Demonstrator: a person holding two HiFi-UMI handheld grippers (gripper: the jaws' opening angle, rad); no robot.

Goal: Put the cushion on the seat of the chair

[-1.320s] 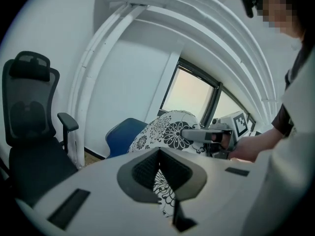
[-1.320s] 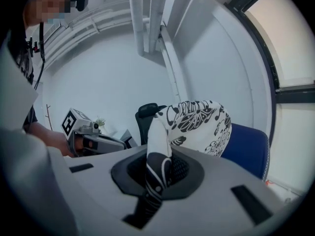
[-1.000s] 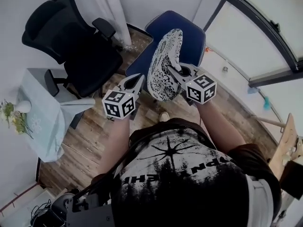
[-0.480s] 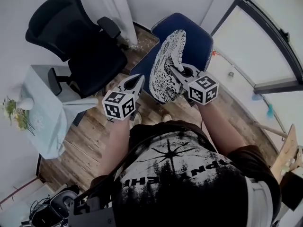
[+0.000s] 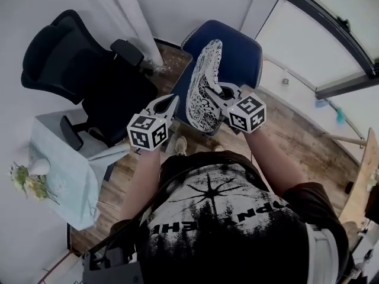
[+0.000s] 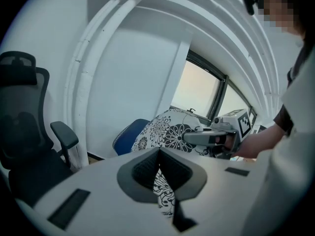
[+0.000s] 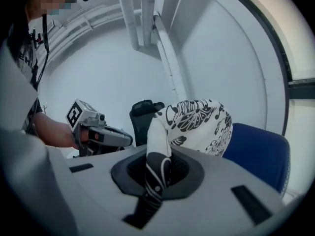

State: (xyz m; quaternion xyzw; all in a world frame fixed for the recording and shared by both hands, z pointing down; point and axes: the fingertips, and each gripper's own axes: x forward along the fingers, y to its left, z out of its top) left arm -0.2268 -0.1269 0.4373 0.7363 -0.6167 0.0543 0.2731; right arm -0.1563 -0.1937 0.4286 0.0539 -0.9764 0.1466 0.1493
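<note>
A black-and-white floral cushion (image 5: 201, 87) hangs on edge between my two grippers, just above the front of the blue chair's seat (image 5: 237, 58). My left gripper (image 5: 172, 101) is shut on the cushion's near left edge, where the patterned fabric (image 6: 172, 132) runs down between its jaws (image 6: 158, 155). At the right side my right gripper (image 5: 213, 89) is shut on a fold of the cushion (image 7: 197, 119), pinched between its pads (image 7: 158, 156). The chair's blue back (image 7: 256, 151) shows behind the cushion. In the left gripper view the blue chair (image 6: 129, 132) sits left of the cushion.
A black office chair (image 5: 89, 70) stands left of the blue one, with a white pipe (image 5: 133, 16) between them. A small table with a pale cloth (image 5: 65, 158) and a flower vase (image 5: 32, 173) is at the near left. Windows (image 5: 331, 28) run along the right.
Both grippers have carried the cushion forward toward the blue chair, and it now hangs closer over the seat. Both grips are unchanged.
</note>
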